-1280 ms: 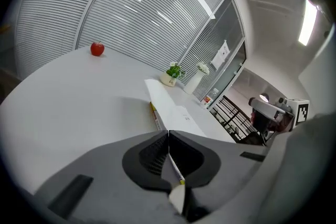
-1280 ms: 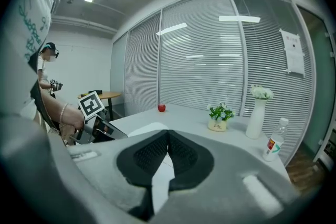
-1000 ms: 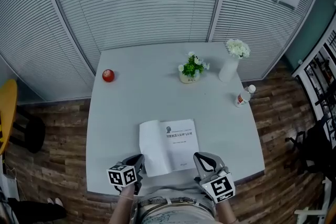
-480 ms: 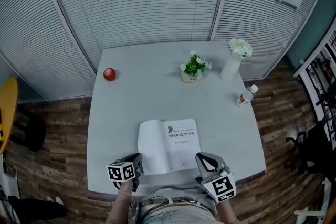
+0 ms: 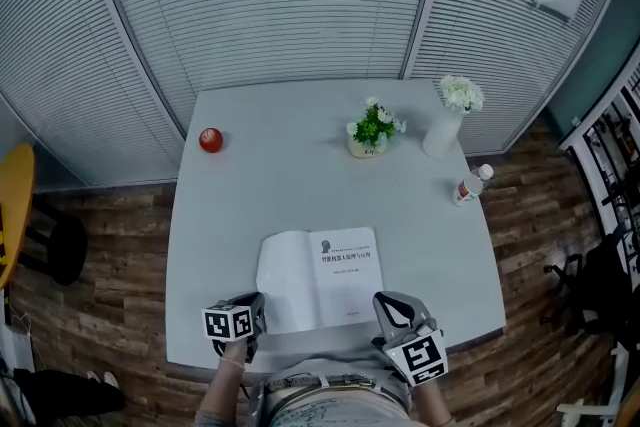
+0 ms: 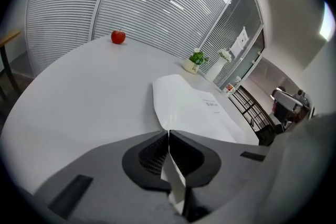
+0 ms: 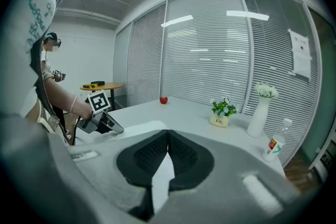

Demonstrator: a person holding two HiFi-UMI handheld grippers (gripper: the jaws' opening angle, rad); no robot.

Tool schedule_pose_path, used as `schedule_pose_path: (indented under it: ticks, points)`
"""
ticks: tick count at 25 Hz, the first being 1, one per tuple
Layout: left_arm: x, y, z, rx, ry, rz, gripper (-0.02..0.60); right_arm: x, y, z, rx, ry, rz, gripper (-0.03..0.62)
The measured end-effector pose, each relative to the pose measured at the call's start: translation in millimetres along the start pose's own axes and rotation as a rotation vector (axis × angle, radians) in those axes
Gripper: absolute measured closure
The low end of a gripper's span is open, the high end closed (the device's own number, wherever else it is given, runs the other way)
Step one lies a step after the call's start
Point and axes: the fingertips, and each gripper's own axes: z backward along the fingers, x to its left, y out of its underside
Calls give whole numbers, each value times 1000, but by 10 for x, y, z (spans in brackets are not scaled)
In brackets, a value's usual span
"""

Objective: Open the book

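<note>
Two hand-held tools are set at the near edge of the pale grey square worktop [image 5: 280,185], one at each side of the white paperback book [image 5: 348,273] that lies flat there, midway along that edge. The left tool [image 5: 260,300] is pressed together on the book's white front cover [image 5: 285,277], which is pinched at its near corner and turned over to the left, so that a printed title page is laid bare. The right tool [image 5: 386,301] is pressed together at the book's near right corner, and a strip of white paper is seen between its pads. A small red apple [image 5: 210,139] is placed by the left edge, towards the far corner. A small potted green plant with white blooms [image 5: 373,129] and a tall white vase of white flowers [image 5: 443,125] are stood towards the far right corner, and a clear plastic bottle with a red label [image 5: 466,185] is stood at the right edge.
</note>
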Motion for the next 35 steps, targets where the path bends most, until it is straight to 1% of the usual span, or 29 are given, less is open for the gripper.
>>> schedule_pose_path:
  ticks: [7, 13, 15, 18, 22, 24, 27, 32, 35]
  points:
    - [87, 90, -79, 24, -10, 15, 574, 27, -10, -34, 1, -7, -12, 591]
    - [132, 140, -177, 39, -41, -4, 571, -3, 15, -40, 4, 1, -19, 591]
    - [135, 144, -182, 43, -51, -22, 572, -16, 10, -36, -2, 2, -37, 591]
    - [125, 154, -173, 44, -66, -62, 571, -45, -24, -12, -27, 3, -91, 591]
    - [139, 156, -157, 30, -125, -132, 571, -54, -44, -14, -35, -4, -124, 591]
    - [143, 138, -166, 22, -147, -150, 571, -67, -75, -27, -45, -8, -134, 591]
    - [142, 135, -168, 23, -146, -146, 571, -59, -87, -42, -51, -12, -134, 591]
    - [150, 143, -152, 5, -127, -111, 571, -14, -105, -63, -52, -23, -126, 591]
    - [147, 136, -160, -10, -147, -139, 571, -7, -107, -84, -55, -28, -125, 591]
